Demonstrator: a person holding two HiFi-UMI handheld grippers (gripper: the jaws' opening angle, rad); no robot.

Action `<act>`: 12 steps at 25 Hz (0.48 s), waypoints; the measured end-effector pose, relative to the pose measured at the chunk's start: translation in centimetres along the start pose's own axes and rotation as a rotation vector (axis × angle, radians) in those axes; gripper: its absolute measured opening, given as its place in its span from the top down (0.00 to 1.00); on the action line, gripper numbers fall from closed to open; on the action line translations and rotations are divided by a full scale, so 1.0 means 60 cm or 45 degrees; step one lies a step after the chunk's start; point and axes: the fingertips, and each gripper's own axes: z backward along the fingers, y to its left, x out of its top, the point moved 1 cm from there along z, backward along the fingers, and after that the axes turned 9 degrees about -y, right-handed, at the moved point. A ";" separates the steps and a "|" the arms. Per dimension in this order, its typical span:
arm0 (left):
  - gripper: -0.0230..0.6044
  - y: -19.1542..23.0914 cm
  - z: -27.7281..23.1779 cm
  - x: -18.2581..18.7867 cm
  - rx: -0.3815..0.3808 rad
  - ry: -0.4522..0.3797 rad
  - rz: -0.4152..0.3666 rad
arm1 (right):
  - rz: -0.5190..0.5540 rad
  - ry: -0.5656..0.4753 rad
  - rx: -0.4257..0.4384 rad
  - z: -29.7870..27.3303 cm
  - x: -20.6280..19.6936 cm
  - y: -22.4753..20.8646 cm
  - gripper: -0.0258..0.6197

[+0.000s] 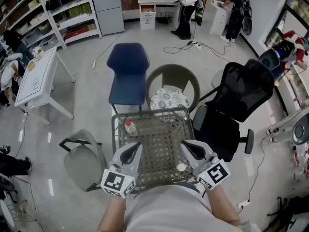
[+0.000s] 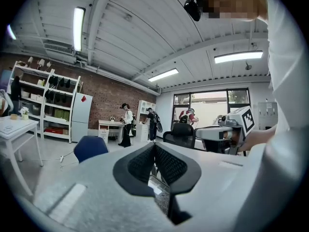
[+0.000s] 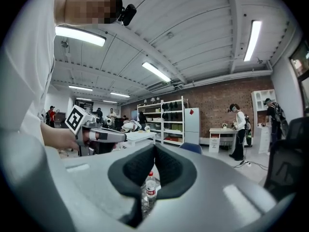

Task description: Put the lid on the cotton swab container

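Both my grippers are pinched shut with nothing in them, left gripper (image 1: 135,147) and right gripper (image 1: 186,144) side by side over the near half of the wicker table (image 1: 150,111). A small round white piece (image 1: 181,167) sits on the table right by my right one. It's the lid or the swab container, can't tell which. A red-capped bottle (image 1: 129,126) stands at the far left corner, with a blue chair (image 1: 128,66) beyond.

One wicker table (image 1: 159,141), one bottle (image 1: 129,126), two grippers (image 1: 136,147) (image 1: 186,145).
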 end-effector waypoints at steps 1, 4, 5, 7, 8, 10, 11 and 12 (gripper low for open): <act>0.95 0.000 0.000 -0.002 0.004 -0.001 0.005 | 0.000 -0.005 -0.002 0.002 0.000 -0.001 0.96; 0.95 -0.006 0.001 -0.004 0.010 -0.005 0.015 | -0.003 -0.007 0.002 0.007 -0.004 0.000 0.96; 0.95 -0.007 0.001 -0.004 0.010 -0.006 0.014 | -0.007 -0.007 0.003 0.009 -0.006 0.001 0.96; 0.95 -0.010 0.003 -0.003 0.007 -0.007 0.009 | -0.015 -0.011 0.003 0.010 -0.008 0.002 0.96; 0.95 -0.010 0.004 -0.002 0.005 -0.007 0.006 | -0.019 -0.010 0.001 0.011 -0.009 0.003 0.96; 0.95 -0.012 0.005 0.000 0.003 -0.004 -0.004 | -0.030 -0.004 -0.010 0.014 -0.012 0.002 0.96; 0.95 -0.013 0.006 0.000 0.003 -0.002 -0.008 | -0.038 -0.004 -0.017 0.017 -0.014 0.000 0.96; 0.95 -0.015 0.006 0.000 0.004 -0.001 -0.011 | -0.046 -0.006 -0.021 0.019 -0.014 0.000 0.95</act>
